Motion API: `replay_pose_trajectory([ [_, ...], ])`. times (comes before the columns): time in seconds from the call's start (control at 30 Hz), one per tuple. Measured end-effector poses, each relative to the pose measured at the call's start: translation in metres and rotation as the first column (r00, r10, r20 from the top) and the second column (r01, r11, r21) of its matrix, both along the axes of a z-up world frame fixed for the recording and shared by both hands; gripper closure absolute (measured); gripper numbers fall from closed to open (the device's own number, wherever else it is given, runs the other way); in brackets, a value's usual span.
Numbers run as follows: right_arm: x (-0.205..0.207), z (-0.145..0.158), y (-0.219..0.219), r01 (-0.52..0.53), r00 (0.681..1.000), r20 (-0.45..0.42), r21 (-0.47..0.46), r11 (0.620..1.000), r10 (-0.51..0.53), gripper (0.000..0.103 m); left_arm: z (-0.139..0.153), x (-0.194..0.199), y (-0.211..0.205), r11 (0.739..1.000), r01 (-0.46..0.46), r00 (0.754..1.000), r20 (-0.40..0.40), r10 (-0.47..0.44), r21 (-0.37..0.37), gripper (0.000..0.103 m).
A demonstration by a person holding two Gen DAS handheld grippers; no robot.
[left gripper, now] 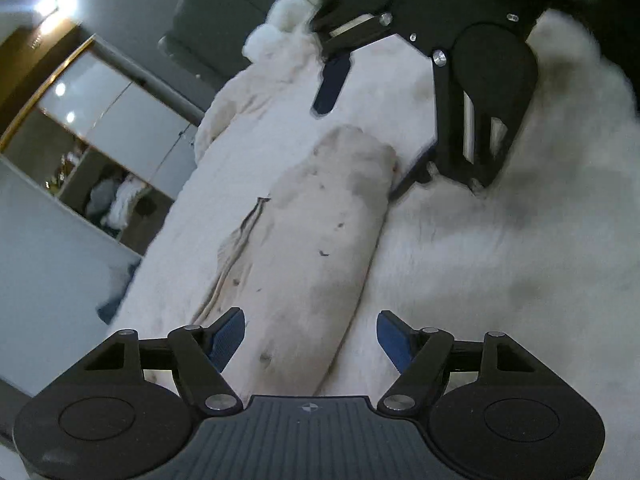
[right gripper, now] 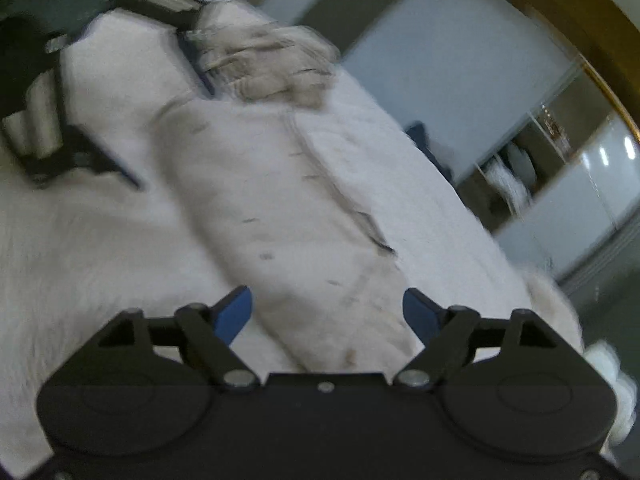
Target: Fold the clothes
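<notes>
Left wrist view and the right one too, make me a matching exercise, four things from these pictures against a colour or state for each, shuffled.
Things:
1. folded garment
2. fluffy blanket
3. left gripper jaws
4. finger pads

Descriptions:
A. blue
B. open, nothing pinched
C. bright white, shaggy
D. cream with small dark marks, lying in a long strip

Pairs: 1-D, 2-C, 3-B, 4-A

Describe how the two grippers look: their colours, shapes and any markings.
The left gripper has a black body with two round discs, silver screws, angled black link bars and blue fingers; its ribbed grey centre plate carries a small round mark. The right gripper is built alike, but its centre is plain black.
</notes>
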State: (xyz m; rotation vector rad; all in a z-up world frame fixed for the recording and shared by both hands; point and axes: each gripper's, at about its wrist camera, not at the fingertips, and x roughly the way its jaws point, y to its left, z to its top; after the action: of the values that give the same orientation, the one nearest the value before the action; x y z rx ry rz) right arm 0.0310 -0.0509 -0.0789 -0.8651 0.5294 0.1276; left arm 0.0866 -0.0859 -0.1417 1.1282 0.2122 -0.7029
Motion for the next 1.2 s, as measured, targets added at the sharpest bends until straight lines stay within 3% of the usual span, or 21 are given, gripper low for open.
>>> replay_pose_trajectory([
  [0.03,0.007,-0.011,0.007,-0.019,1.000,-0.003,-0.068,0.998,0.019,0.026,-0.007,0.007,-0.005,0.999,-0.006,1.000,0.019,0.006,0.032,0.050],
  [0.13,0.026,-0.035,0.017,-0.051,0.999,-0.008,-0.209,0.977,0.050,0.029,-0.030,0.029,0.006,0.992,0.006,0.999,0.047,-0.012,0.129,0.060],
  [0.27,0.047,-0.051,0.013,-0.036,0.999,-0.010,-0.279,0.960,0.034,0.054,-0.034,0.051,0.034,0.999,-0.036,0.999,-0.026,0.036,0.025,0.066],
  [0.37,0.051,-0.063,0.015,-0.045,0.998,0.025,-0.336,0.941,0.056,0.054,-0.041,0.053,0.030,0.999,-0.043,0.999,0.001,0.043,0.028,0.065],
  [0.4,0.052,-0.068,0.017,-0.051,0.997,0.042,-0.360,0.932,0.071,0.051,-0.043,0.053,0.025,0.998,-0.049,0.998,0.030,0.048,0.042,0.060],
  [0.5,0.048,-0.077,0.026,-0.048,0.985,0.124,-0.458,0.888,0.117,0.044,-0.046,0.058,0.019,0.997,-0.071,0.997,0.042,0.070,0.026,0.058],
  [0.6,0.051,-0.080,0.026,-0.064,0.983,0.124,-0.462,0.885,0.136,0.046,-0.052,0.068,0.016,0.995,-0.099,0.994,0.046,0.099,-0.007,0.058],
  [0.63,0.053,-0.082,0.026,-0.078,0.982,0.118,-0.468,0.880,0.150,0.047,-0.055,0.072,0.013,0.994,-0.110,0.993,0.050,0.111,-0.016,0.063],
  [0.67,0.055,-0.084,0.027,-0.093,0.980,0.111,-0.476,0.875,0.165,0.055,-0.057,0.075,0.011,0.993,-0.119,0.991,0.055,0.120,-0.023,0.065],
  [0.7,0.057,-0.085,0.028,-0.113,0.981,0.088,-0.479,0.871,0.175,0.071,-0.057,0.077,0.008,0.993,-0.118,0.991,0.064,0.119,-0.017,0.068],
  [0.73,0.058,-0.084,0.028,-0.128,0.982,0.062,-0.475,0.871,0.179,0.079,-0.056,0.079,0.006,0.993,-0.116,0.991,0.068,0.116,-0.012,0.071],
  [0.8,0.064,-0.074,0.021,-0.166,0.981,0.011,-0.460,0.872,0.192,0.087,-0.046,0.079,0.012,0.995,-0.095,0.994,0.044,0.095,-0.005,0.076],
  [0.97,0.067,-0.031,0.019,-0.230,0.972,-0.068,-0.426,0.875,0.223,0.089,0.010,0.077,0.038,1.000,-0.024,1.000,-0.007,0.024,-0.001,0.081],
  [1.1,0.074,0.062,0.055,-0.303,0.953,-0.137,-0.380,0.874,0.271,0.090,0.079,0.081,0.079,1.000,0.009,1.000,-0.026,-0.010,-0.002,0.082],
  [1.2,0.077,0.109,0.081,-0.345,0.938,-0.157,-0.351,0.870,0.308,0.090,0.133,0.089,0.128,1.000,0.018,0.999,-0.030,-0.018,-0.004,0.082],
])
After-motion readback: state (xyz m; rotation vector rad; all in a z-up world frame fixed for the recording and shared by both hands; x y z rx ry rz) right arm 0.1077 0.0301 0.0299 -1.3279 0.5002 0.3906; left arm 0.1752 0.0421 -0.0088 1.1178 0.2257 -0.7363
